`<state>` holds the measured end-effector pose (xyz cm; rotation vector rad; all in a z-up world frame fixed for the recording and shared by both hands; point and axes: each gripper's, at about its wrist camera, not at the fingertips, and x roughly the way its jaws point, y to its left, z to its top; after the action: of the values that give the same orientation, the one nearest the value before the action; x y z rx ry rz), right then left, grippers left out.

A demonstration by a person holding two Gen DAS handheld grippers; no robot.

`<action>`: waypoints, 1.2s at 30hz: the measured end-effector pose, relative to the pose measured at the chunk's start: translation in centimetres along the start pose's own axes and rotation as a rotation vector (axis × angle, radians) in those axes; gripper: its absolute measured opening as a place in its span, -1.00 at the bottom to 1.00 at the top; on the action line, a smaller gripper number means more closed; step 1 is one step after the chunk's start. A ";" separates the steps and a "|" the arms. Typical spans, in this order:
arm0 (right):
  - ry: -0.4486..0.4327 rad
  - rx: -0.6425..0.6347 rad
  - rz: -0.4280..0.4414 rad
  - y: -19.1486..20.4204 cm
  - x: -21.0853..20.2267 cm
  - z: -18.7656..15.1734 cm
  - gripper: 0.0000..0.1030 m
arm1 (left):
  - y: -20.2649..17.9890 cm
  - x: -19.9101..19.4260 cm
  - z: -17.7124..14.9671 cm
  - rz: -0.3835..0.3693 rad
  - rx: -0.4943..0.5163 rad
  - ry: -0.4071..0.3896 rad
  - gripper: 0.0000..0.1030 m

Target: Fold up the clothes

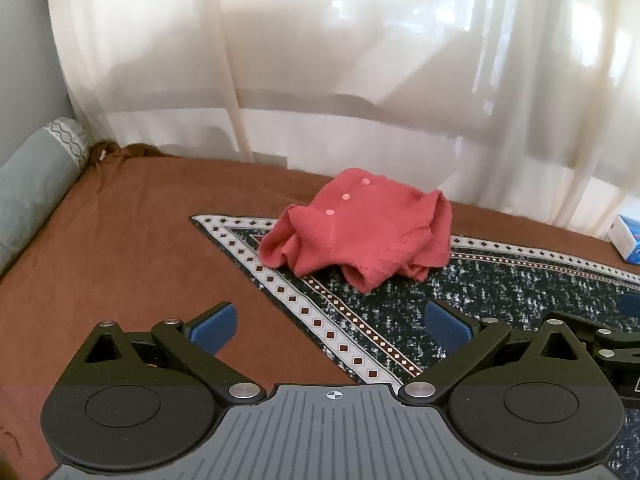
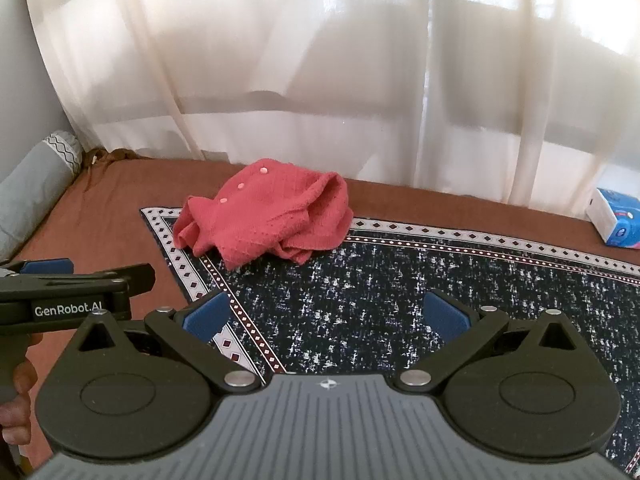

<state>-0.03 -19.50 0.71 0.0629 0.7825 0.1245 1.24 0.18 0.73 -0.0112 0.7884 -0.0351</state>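
red knit cardigan [image 1: 354,226] lies crumpled at twelve o'clock on the patterned cloth [image 2: 400,300]; both tongs, left tongs [image 1: 331,326] and right tongs [image 2: 326,316], gape empty.

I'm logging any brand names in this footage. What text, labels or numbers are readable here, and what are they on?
"GenRobot.AI": white lettering on the black side of the left tongs, seen in the right wrist view.
Blue and white box by the curtain: print on it, too blurred to read.
White label scrap on the right tongs at the left wrist view's edge: cut off, unreadable.
Red cardigan: no text visible.
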 end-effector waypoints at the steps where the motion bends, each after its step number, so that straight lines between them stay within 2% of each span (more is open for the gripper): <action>1: 0.000 0.000 0.000 0.0 0.0 0.0 0.99 | 0.0 0.0 0.0 0.000 0.001 0.000 1.00; 11: 0.004 0.004 -0.004 0.1 0.7 0.5 0.99 | 0.3 0.9 0.3 0.003 0.011 0.023 1.00; 16: 0.012 -0.022 -0.003 0.8 2.4 1.4 0.99 | 1.5 3.0 0.6 0.021 0.004 0.124 1.00; 23: 0.024 -0.140 0.032 3.7 7.6 3.3 0.99 | 5.8 6.1 0.6 -0.051 -0.058 0.177 1.00; 27: 0.052 -0.235 0.054 6.0 11.7 3.6 0.99 | 8.0 9.4 1.6 -0.098 -0.050 0.134 1.00; 30: 0.074 -0.256 0.054 6.6 14.3 3.8 0.99 | 9.0 12.6 2.8 -0.117 -0.042 0.109 1.00; 36: 0.095 -0.304 0.041 7.9 17.2 3.3 0.99 | 9.4 17.4 4.2 -0.188 -0.018 0.120 0.92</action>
<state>13.73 -9.38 -8.15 -0.2164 0.8493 0.2853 16.69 8.99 -8.88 -0.1007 0.9057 -0.2082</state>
